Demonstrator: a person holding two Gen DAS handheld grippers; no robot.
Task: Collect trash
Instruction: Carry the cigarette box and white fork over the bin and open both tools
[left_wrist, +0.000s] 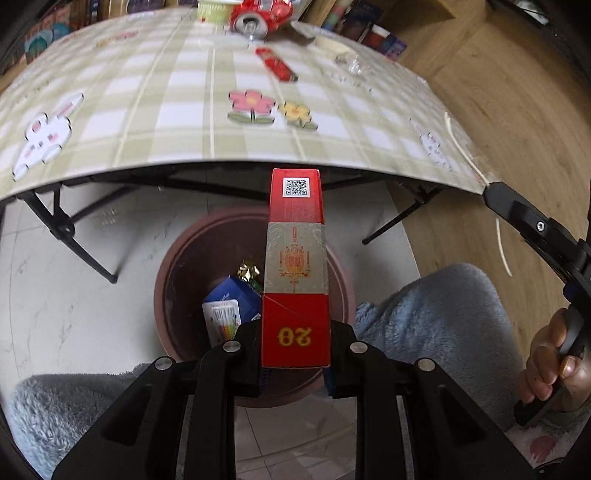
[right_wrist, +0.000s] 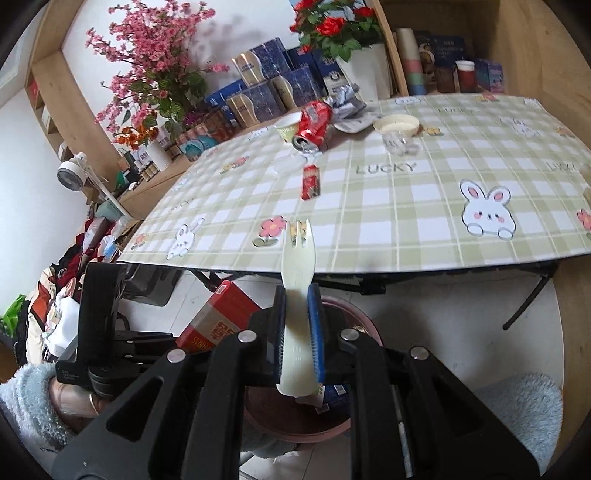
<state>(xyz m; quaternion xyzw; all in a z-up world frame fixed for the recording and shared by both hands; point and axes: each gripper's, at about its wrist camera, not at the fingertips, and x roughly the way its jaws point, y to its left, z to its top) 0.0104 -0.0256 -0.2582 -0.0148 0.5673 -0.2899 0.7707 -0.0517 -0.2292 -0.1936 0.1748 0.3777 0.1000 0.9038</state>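
A: Where does it stand?

B: The left claw is clenched on the red carton, which hangs over the mouth of the brown bin on the floor, just in front of the surface. A blue box and some gold foil already lie inside the bin.

A: And the right?

B: The right claw grips a white plastic fork near its handle end, above the same bin.

A: Which way do they point?

B: The carton's long axis runs straight out along the claw's fingers, free end toward the surface edge, the "20" end pinched between the pads. The fork also lies along its fingers, tines forward and up toward the surface.

A: How would you do the drop well?

B: I'd judge the carton is long enough to catch the rim, so tip the free end down into the opening before releasing, and keep it centred. Release the fork only once its tines clear the rim too.

A: What's left?

B: A crushed red can, a red wrapper, a paper cup and clear plastic scraps sit at the far side of the surface
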